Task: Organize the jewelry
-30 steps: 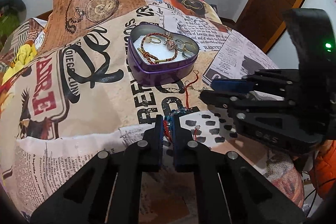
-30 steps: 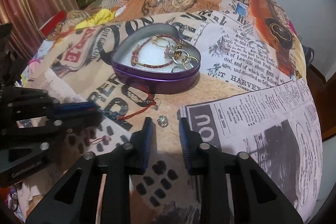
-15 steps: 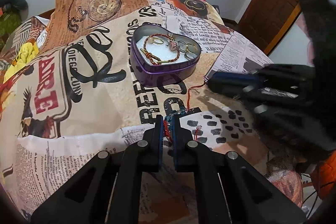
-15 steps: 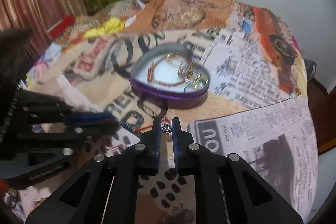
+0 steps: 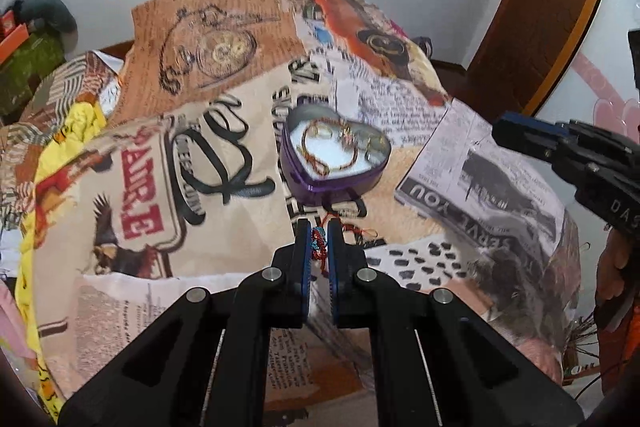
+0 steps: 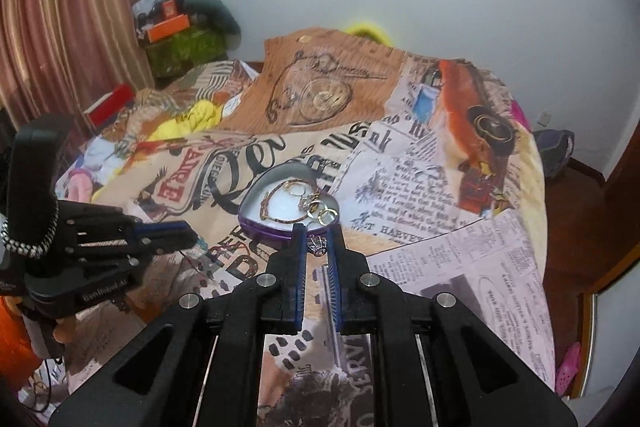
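A purple heart-shaped tin sits on the printed bedspread, holding a cord bracelet and gold rings. My left gripper is shut on a red and blue thread bracelet, lifted just in front of the tin. My right gripper is shut on a small silver charm, raised near the tin. The right gripper also shows at the right edge of the left wrist view, and the left gripper at the left of the right wrist view.
The bedspread has newspaper and pocket-watch prints and drops off at the right. Clutter and a green box lie at the back left by a curtain. A wooden door stands at the right.
My right gripper closed on the silver charm and lifted it. My left gripper rose and pulled back with the red thread bracelet. The right gripper moved up and right.
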